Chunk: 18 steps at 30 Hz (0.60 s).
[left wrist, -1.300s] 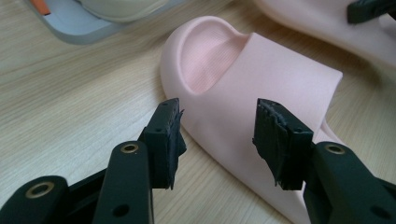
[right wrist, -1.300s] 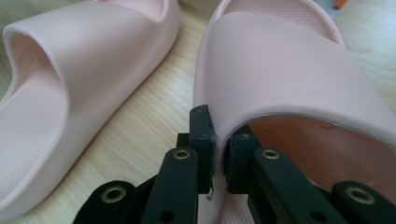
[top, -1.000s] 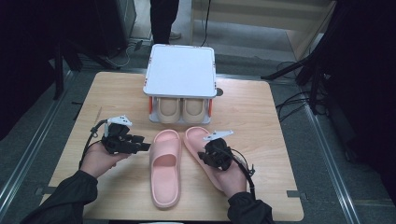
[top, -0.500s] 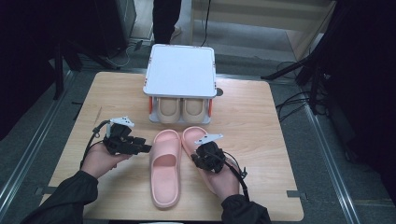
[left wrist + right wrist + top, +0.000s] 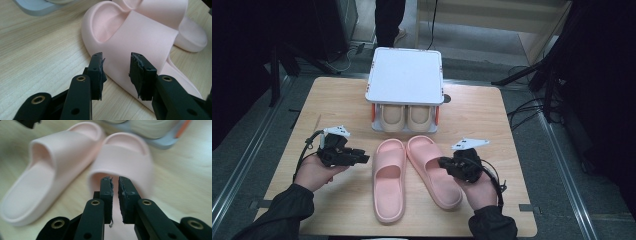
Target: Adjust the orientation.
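Two pink slippers lie side by side on the wooden table [image 5: 337, 110], toes toward the rack: the left slipper [image 5: 388, 180] and the right slipper [image 5: 428, 162]. My left gripper [image 5: 362, 158] is open just left of the left slipper [image 5: 140, 37]; its jaws [image 5: 116, 58] point at the slipper's outer side with nothing between them. My right gripper [image 5: 443, 163] hovers over the right slipper's footbed. In the right gripper view its jaws [image 5: 114, 181] stand almost together with nothing in them, behind the right slipper's strap [image 5: 125, 157]. The left slipper [image 5: 45, 170] lies beside it.
A low shoe rack with a white top [image 5: 406, 75] stands at the table's far middle, with a beige pair [image 5: 406, 117] on its lower shelf. Bare wood lies left of my left hand and right of my right hand. A person's legs [image 5: 389, 20] stand beyond the table.
My right gripper shifted left over the right slipper, then came back right and nearer to me. The left gripper and both slippers have stayed put.
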Motion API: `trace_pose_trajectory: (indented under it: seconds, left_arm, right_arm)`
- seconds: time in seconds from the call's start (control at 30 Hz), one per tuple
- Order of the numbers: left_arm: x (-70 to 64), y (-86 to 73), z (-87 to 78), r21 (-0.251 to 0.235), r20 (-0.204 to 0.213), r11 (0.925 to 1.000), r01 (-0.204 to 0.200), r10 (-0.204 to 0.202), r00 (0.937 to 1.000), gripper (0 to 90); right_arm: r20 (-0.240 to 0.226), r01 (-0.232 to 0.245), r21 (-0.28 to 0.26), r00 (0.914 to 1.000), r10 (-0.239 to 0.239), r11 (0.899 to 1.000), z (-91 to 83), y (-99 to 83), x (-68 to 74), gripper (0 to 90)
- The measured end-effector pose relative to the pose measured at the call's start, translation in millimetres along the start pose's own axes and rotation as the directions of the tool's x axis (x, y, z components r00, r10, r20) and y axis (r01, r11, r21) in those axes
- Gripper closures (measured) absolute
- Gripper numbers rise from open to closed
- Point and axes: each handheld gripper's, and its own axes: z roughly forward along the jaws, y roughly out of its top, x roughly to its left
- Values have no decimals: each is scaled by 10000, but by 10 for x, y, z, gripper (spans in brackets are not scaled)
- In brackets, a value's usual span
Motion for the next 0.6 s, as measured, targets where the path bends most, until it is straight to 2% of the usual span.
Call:
trace_pose_trajectory:
  seconds: [0.07, 0.2, 0.3, 0.37, 0.43, 0.6]
  left_arm:
    - [-5, -11, 1, 29, 6, 10000, 35, -35, 10000, 634]
    - [-11, -33, 13, 59, -35, 10000, 8, -8, 10000, 642]
    - [8, -58, 43, 187, -68, 9998, 98, -97, 9999, 648]
    - [23, -72, 68, 318, 157, 9992, 250, -255, 9996, 651]
    - [18, -81, 81, 329, 263, 9990, 289, -298, 9992, 652]
    - [11, -110, 121, 589, 93, 9982, 149, -155, 9998, 659]
  right_arm:
    - [214, 27, -63, 9998, -25, 10000, -8, -22, -142, 834]
    - [428, -40, 264, 9991, 28, 9996, 60, -38, -388, 852]
    - [479, -220, 419, 9987, 200, 9989, 133, -41, -516, 852]
    - [470, -353, 615, 9984, 325, 9975, 208, -55, -608, 849]
    - [477, -552, 921, 9976, 510, 9942, 281, -71, -659, 848]
    - [532, -413, 1267, 9980, 348, 9911, 414, -59, -671, 847]
